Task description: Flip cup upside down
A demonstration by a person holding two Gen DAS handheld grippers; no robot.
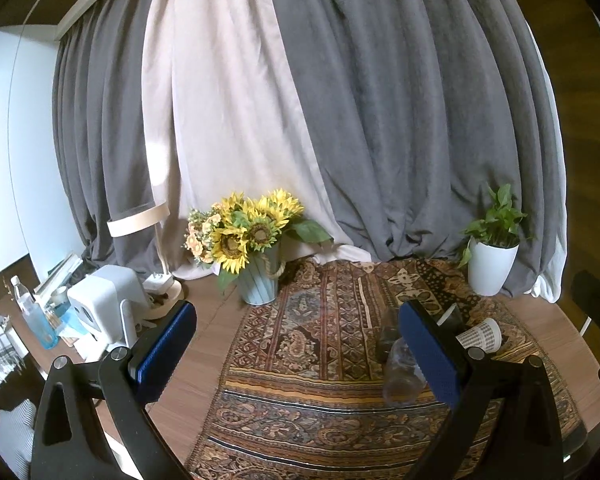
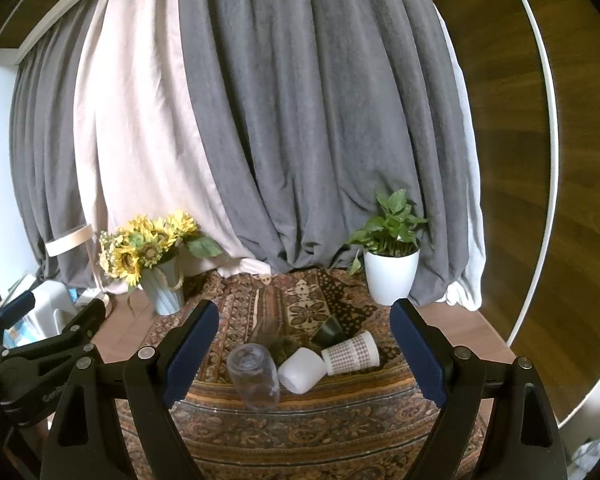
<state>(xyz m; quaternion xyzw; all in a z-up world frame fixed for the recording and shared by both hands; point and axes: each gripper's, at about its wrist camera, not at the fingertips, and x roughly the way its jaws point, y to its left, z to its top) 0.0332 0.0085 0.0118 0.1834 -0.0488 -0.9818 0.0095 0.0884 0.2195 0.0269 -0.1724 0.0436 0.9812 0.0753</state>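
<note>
— Where are the cups?

— Four of them lie on their sides in a loose cluster on the patterned cloth (image 2: 300,432) that covers the wooden table (image 2: 460,332). Nearest the right wrist camera is a clear glass cup (image 2: 254,376), its base toward the lens. Touching it on the right is a plain white cup (image 2: 302,370), and just beside that a white cup with a checked pattern (image 2: 352,354), its mouth pointing right. Behind those two sits a small dark cup (image 2: 329,331), tipped over as well.

— And the tongs?

— The right gripper (image 2: 304,354) has its blue-padded jaws spread wide, with the whole cluster showing in the gap between them; it grips nothing. The left gripper (image 1: 296,350) is spread too and empty, hanging over the cloth to the left of the cups. From its camera the clear glass cup (image 1: 402,376) and the checked cup (image 1: 482,334) are partly hidden behind its right finger (image 1: 432,354).

— What else stands there?

— A pale blue vase of sunflowers (image 2: 148,256) at the back left, a leafy plant in a white pot (image 2: 392,264) at the back right, both before grey and cream curtains (image 2: 260,120). In the left wrist view, a white appliance (image 1: 108,304) and a water bottle (image 1: 36,316) sit off the cloth to the left.
</note>
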